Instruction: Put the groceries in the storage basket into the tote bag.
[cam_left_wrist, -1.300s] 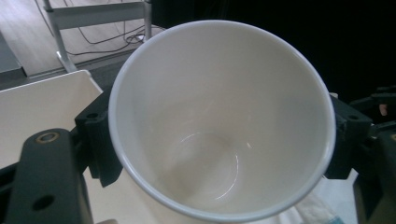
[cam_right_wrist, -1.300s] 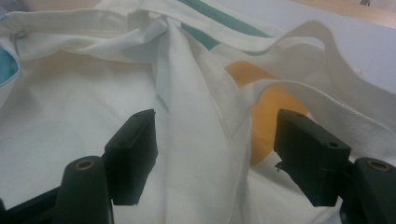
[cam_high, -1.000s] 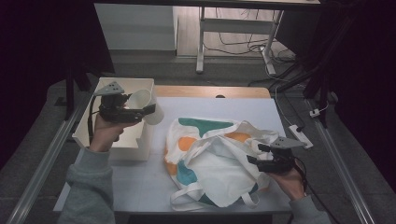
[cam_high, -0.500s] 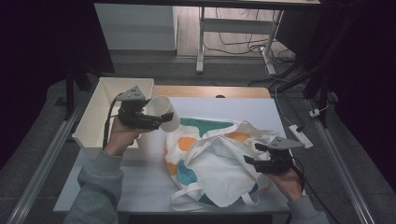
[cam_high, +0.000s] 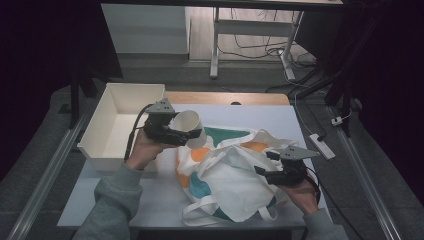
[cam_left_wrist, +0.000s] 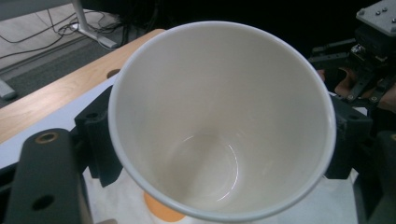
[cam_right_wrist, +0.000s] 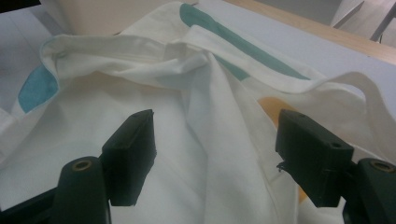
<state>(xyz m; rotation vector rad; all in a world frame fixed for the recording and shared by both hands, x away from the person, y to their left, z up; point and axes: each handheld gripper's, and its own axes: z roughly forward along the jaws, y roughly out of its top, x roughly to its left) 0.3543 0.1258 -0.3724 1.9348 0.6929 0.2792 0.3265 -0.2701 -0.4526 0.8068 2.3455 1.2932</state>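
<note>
My left gripper (cam_high: 192, 134) is shut on a white paper cup (cam_high: 189, 125), which it holds tilted on its side, mouth toward the person, above the left edge of a white tote bag (cam_high: 225, 175). The bag has teal and orange patches and lies crumpled on the table. In the left gripper view the cup (cam_left_wrist: 219, 126) is empty, with a black jaw pressed against each side of it. My right gripper (cam_high: 263, 162) rests at the bag's right side. Its jaws stand wide open in the right gripper view (cam_right_wrist: 219, 149), with loose bag cloth (cam_right_wrist: 196, 70) lying between and beneath them.
An empty white bin (cam_high: 132, 87) stands at the table's left. The pale table top (cam_high: 250, 112) has a wooden strip along its far edge. A power strip (cam_high: 320, 145) lies on the floor at the right. A desk frame and cables stand beyond the table.
My left gripper has carried the cup to the right, from over the white bin to the bag's left edge. The right gripper has stayed at the bag's right side.
</note>
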